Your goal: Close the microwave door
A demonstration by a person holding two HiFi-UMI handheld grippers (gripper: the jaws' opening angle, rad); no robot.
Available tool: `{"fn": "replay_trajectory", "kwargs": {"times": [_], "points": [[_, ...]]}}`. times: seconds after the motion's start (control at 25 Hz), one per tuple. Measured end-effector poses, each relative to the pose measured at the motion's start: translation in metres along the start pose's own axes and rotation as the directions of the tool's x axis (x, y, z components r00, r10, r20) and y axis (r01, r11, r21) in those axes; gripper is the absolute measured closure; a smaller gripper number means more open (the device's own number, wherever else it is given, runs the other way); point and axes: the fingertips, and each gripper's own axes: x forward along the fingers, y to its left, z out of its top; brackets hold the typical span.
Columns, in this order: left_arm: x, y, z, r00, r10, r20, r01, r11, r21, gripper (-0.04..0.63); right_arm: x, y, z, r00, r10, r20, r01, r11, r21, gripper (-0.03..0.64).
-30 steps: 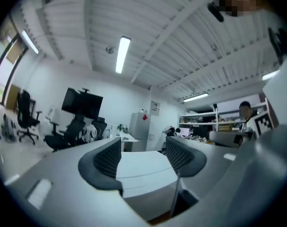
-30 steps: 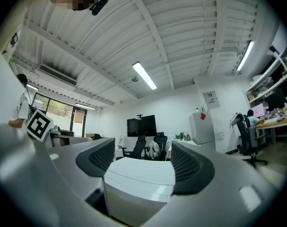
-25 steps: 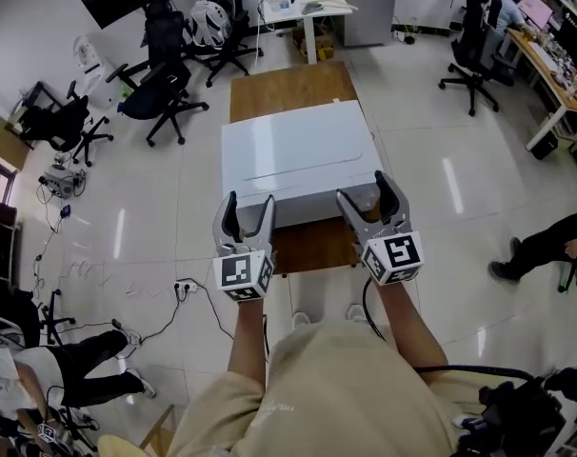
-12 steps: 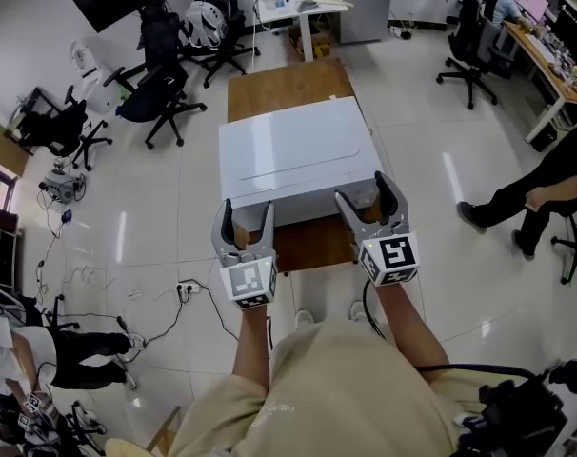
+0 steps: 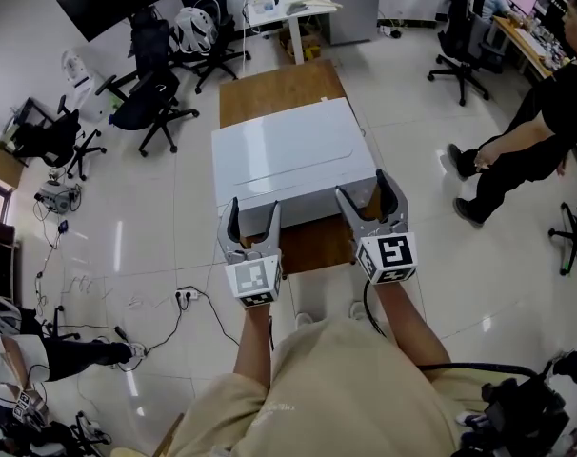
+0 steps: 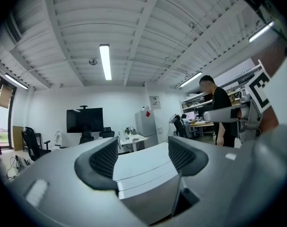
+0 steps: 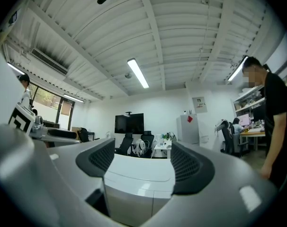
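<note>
Wider than before, left claw [image 5: 253, 205] gapes empty like right claw [image 5: 363, 184]; microwave [image 5: 284, 160] door indistinct.

Head view steeply down; 2 gripper views level, sharing microwave [image 5: 284, 160].

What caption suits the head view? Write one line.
Left gripper, jaws just opened further with nothing between them, and open right gripper face the white microwave on a wooden table.

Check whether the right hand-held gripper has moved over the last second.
No. The right hand-held gripper sits by the front right corner of the microwave, as before.
</note>
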Motion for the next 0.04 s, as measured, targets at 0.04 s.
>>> {"fn": "replay_trajectory", "kwargs": {"times": [0.04], "points": [[-0.0003, -0.0014, -0.0022, 1.000, -0.001, -0.010, 0.001, 1.000, -0.003, 0.281, -0.0007, -0.0001, -0.0005, 1.000, 0.001, -0.002, -0.001, 1.000, -0.001, 0.256]]}}
